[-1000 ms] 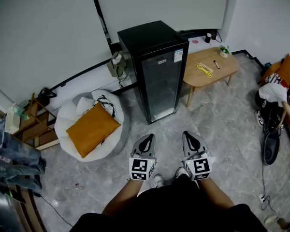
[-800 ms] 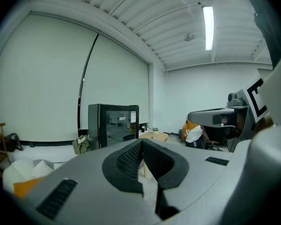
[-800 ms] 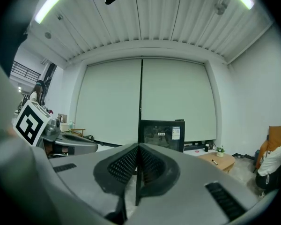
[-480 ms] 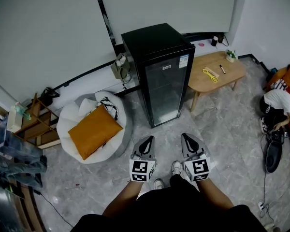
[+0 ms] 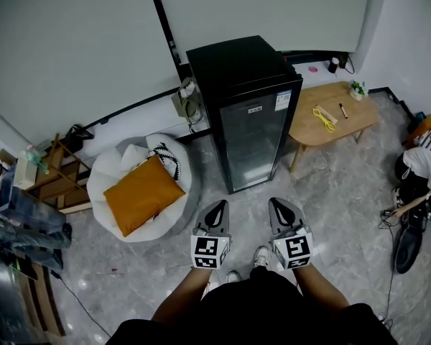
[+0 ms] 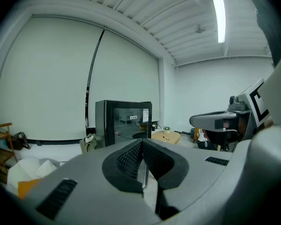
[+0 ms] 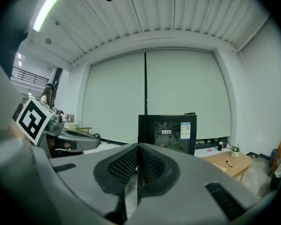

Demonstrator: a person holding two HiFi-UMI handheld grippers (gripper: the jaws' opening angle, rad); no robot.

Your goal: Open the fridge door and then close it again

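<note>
A black fridge point(image 5: 248, 110) with a glass door stands against the far wall, its door closed; it also shows ahead in the left gripper view as the fridge point(image 6: 124, 121) and in the right gripper view as the fridge point(image 7: 171, 132). My left gripper point(image 5: 217, 205) and right gripper point(image 5: 279, 203) are side by side in front of me, a short way from the fridge door. Both point toward it with jaws shut and nothing between them. In their own views the left gripper point(image 6: 143, 142) and right gripper point(image 7: 137, 146) show pads pressed together.
A white beanbag point(image 5: 138, 185) with an orange cushion lies left of the fridge. A low wooden table point(image 5: 330, 117) stands to its right. A wooden shelf point(image 5: 50, 185) with clothes is at far left. A person point(image 5: 424, 171) crouches at the right edge among cables.
The fridge, the beanbag and the table have shifted right and slightly closer in the head view as I walk toward the fridge. Both grippers stay shut, held the same way in front of me.
</note>
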